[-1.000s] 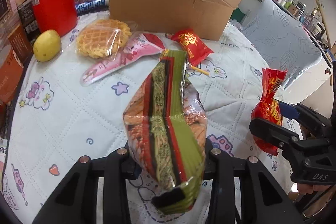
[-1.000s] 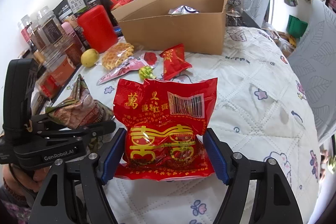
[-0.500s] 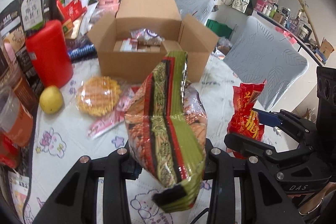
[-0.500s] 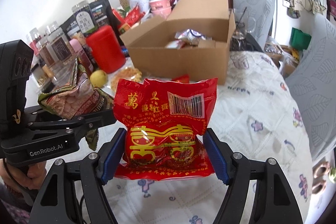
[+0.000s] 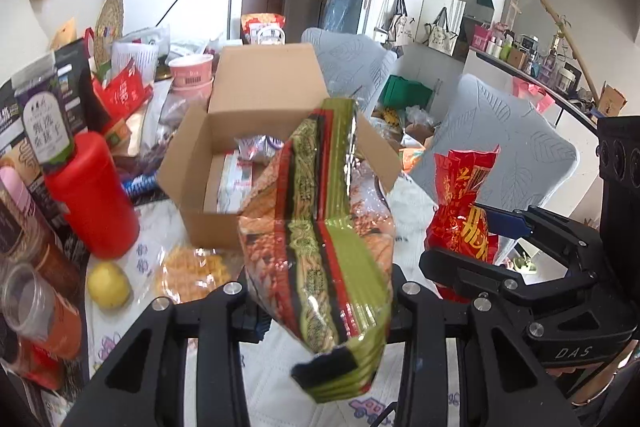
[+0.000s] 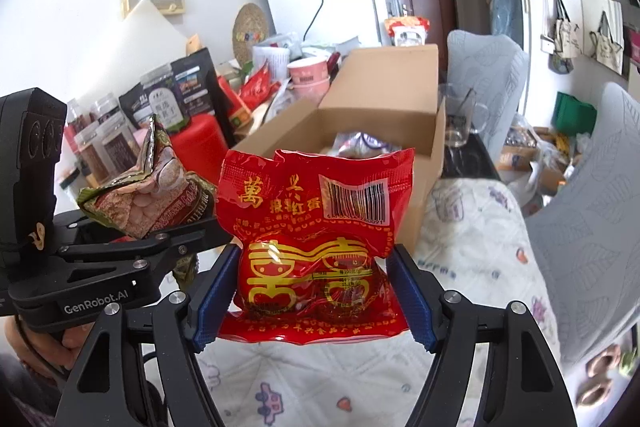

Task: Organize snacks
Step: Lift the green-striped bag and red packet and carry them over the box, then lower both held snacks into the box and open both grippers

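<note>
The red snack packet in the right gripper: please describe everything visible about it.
The red snack packet is glossy plastic film with gold characters, a white barcode label and a crimped top edge. It stands upright, bulging low down, clamped between the blue pads of the right gripper, lifted clear above the quilted tablecloth, before the open cardboard box.

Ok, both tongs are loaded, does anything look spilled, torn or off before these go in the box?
Nothing spilled or torn. The green striped packet sits creased and tilted in the left tongs; the red packet is upright in the right tongs. The cardboard box is open.
</note>
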